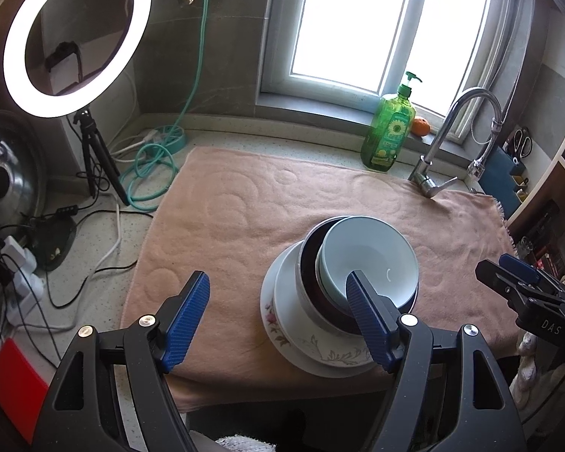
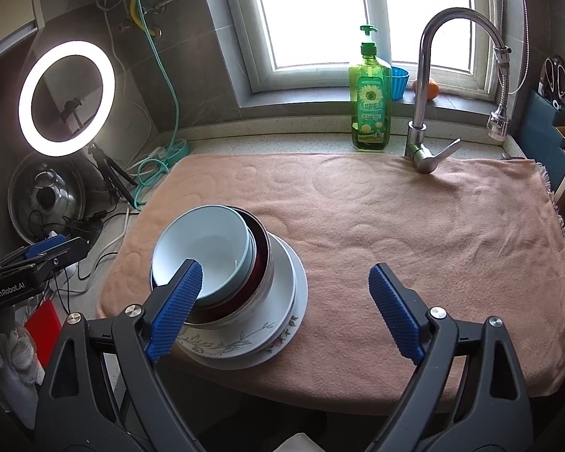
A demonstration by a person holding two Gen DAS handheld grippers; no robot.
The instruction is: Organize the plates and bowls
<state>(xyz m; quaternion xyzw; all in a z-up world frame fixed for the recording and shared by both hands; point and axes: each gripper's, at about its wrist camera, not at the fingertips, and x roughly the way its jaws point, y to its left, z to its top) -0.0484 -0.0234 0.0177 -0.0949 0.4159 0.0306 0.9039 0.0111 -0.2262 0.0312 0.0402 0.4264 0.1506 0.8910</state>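
One stack stands on the pink towel (image 1: 237, 203): a pale blue bowl (image 1: 369, 256) nests tilted in a steel bowl with a dark red inside (image 1: 310, 263), on white floral plates (image 1: 282, 320). The same blue bowl (image 2: 203, 241), steel bowl (image 2: 261, 260) and plates (image 2: 286, 301) show in the right wrist view. My left gripper (image 1: 277, 312) is open and empty, just left of and above the stack. My right gripper (image 2: 284, 301) is open and empty, just right of it; it also shows in the left view (image 1: 516, 275).
A green soap bottle (image 2: 371, 101) and faucet (image 2: 422, 113) stand behind the towel (image 2: 395, 218). A ring light on a tripod (image 1: 75, 34), a pot lid (image 1: 3, 173), cables and a power strip (image 1: 22, 275) crowd the left counter. A knife block holder (image 2: 550, 128) is at the right.
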